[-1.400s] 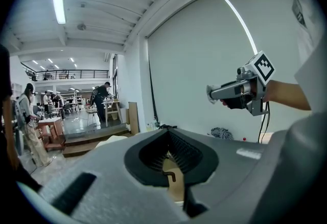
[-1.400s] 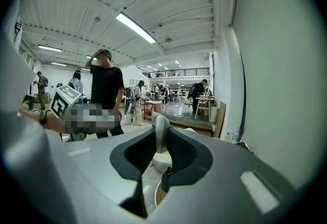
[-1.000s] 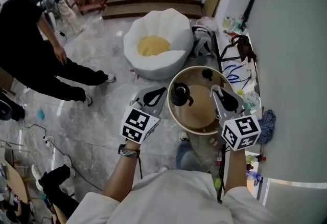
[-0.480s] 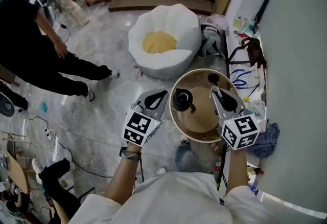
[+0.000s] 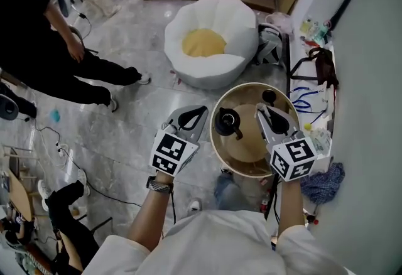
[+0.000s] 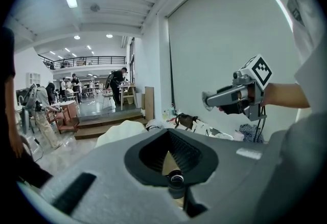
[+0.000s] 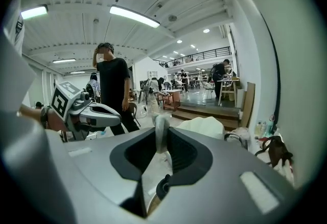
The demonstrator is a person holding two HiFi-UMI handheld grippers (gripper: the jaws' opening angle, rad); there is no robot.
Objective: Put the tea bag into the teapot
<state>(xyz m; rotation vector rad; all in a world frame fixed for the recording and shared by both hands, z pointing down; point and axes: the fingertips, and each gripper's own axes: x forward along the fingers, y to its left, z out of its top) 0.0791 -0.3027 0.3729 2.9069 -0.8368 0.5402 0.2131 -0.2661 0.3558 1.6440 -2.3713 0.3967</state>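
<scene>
Pale marble floor (image 5: 125, 129), open workshop hall, wall along the right. At far left a person in black (image 5: 38, 35) stands on the floor. A white beanbag (image 5: 210, 41) with a yellow centre sits beyond the table.

Your left gripper (image 5: 200, 110) hangs just off the left rim of the round table (image 5: 248, 170), over the floor. Its jaws are closed tip to tip with nothing between them. Its own view catches the teapot's top through the gap behind the tips.

The teapot (image 5: 226, 122) is black and upright, on the left part of the table.

Your right gripper (image 5: 262, 110) is over the right part of the table, pointing away from you. It is clenched on the tea bag (image 7: 161, 131), a pale packet pinched at the tips and sticking up past them. The tea bag is apart from the teapot, to its right and not in it.

A small dark round piece (image 5: 269, 97) lies near the table's far rim.

There is clutter along the wall: a dark bag (image 5: 323, 63) and a blue cloth (image 5: 323, 181).
</scene>
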